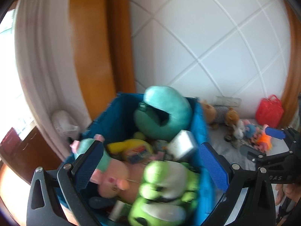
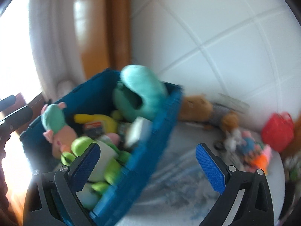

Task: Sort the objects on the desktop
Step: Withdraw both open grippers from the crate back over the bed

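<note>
small toys blurred beyond telling, green plush cut by bottom edge

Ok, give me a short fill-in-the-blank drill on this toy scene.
1. The teal neck pillow sits in the ___ bin.
2. The bag by the wall is ___.
3. Both the left gripper and the right gripper have jaws that are ___.

Missing words: blue; red; open
</note>
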